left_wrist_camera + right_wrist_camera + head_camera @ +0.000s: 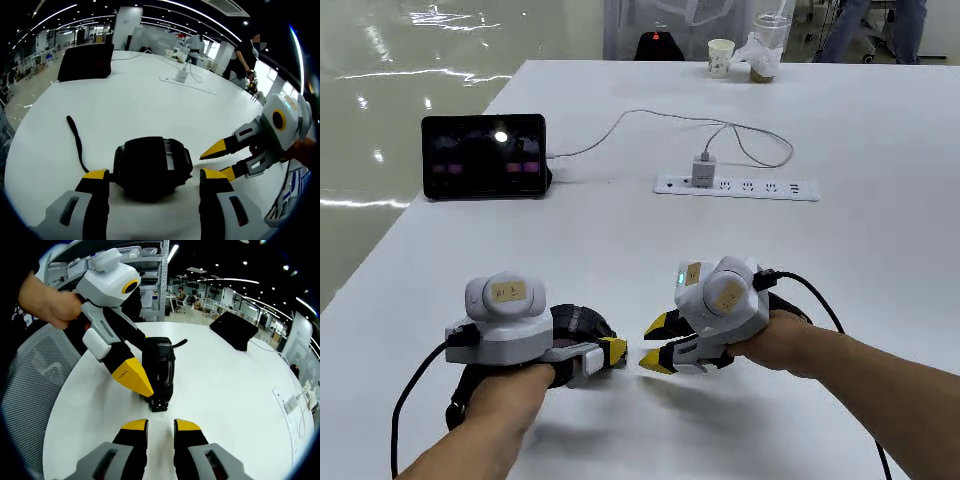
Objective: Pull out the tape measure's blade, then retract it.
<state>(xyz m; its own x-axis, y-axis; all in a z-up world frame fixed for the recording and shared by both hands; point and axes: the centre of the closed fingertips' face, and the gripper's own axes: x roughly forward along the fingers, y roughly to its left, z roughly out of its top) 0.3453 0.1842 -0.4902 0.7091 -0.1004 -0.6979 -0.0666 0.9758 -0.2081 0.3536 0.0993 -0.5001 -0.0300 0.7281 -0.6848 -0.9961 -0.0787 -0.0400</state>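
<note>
Left tongs (155, 176) grip tape measure (150, 159), right tongs (161, 425) parted

Matt against smooth
The round black plastic tape measure (152, 167) looks matt and ribbed; the white table top (620, 220) is smooth, faintly glossy.

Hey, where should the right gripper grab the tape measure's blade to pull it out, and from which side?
Probably the small hook tab poking from the tape measure case's near end, low by the table and facing the right gripper. Come in low and straight at it, opposite the left gripper, whose jaws flank the case.
</note>
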